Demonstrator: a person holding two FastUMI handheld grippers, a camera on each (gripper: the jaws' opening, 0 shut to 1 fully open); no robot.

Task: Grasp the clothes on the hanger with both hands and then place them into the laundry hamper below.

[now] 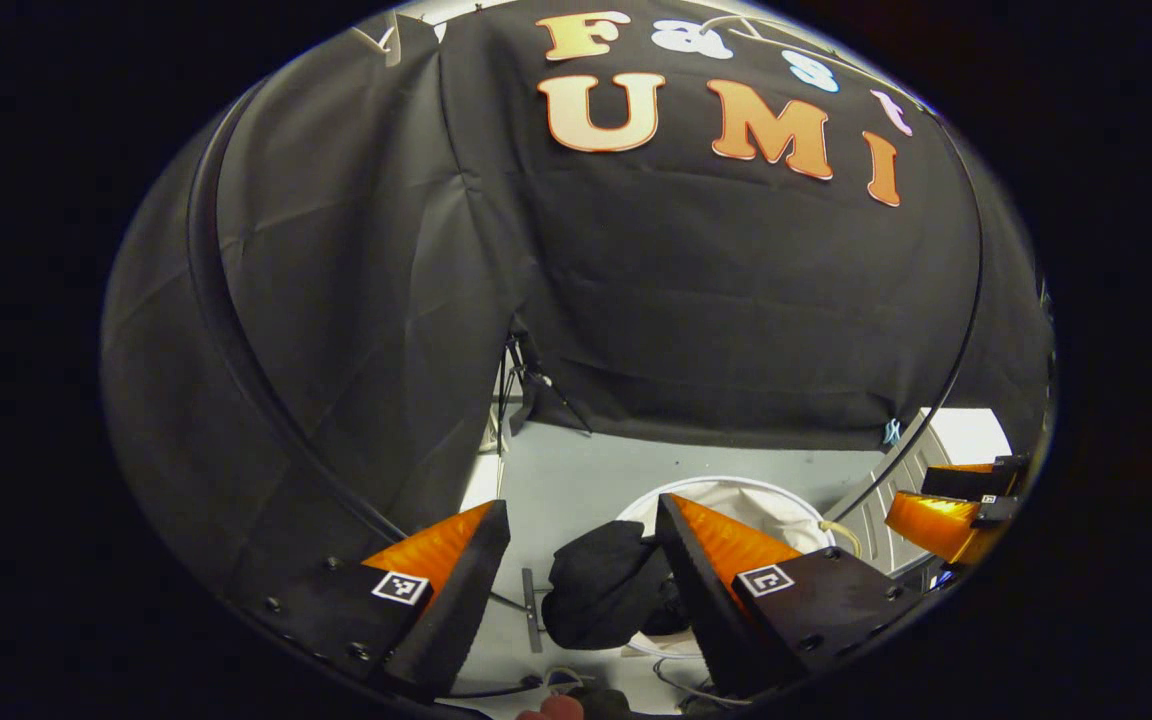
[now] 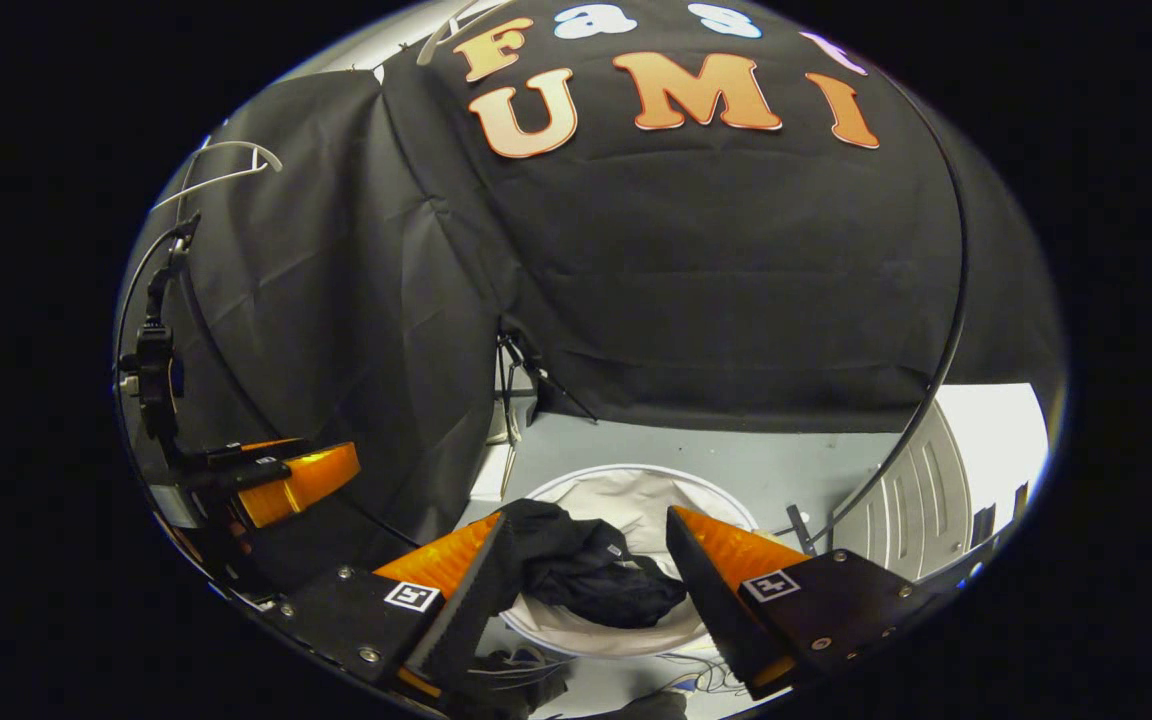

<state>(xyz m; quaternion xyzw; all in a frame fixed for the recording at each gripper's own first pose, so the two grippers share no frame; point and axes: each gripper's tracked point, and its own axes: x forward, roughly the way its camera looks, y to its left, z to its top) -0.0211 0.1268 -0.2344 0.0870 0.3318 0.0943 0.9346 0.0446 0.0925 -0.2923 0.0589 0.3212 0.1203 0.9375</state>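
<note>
The black clothes lie crumpled in the white round laundry hamper on the floor, partly draped over its left rim. My left gripper hangs above them, open, with nothing between its orange fingers. In the right gripper view the same clothes rest inside the hamper, and my right gripper stands open over them, holding nothing. Each gripper appears in the other's view: the right gripper at the far right, the left gripper at the left. A bare white hanger hangs high up on the left.
The hamper stands on a grey floor enclosed by black cloth walls. A white ribbed panel stands at the right behind a curved black pole. A tripod stand is in the back corner. Cables lie by the hamper's near side.
</note>
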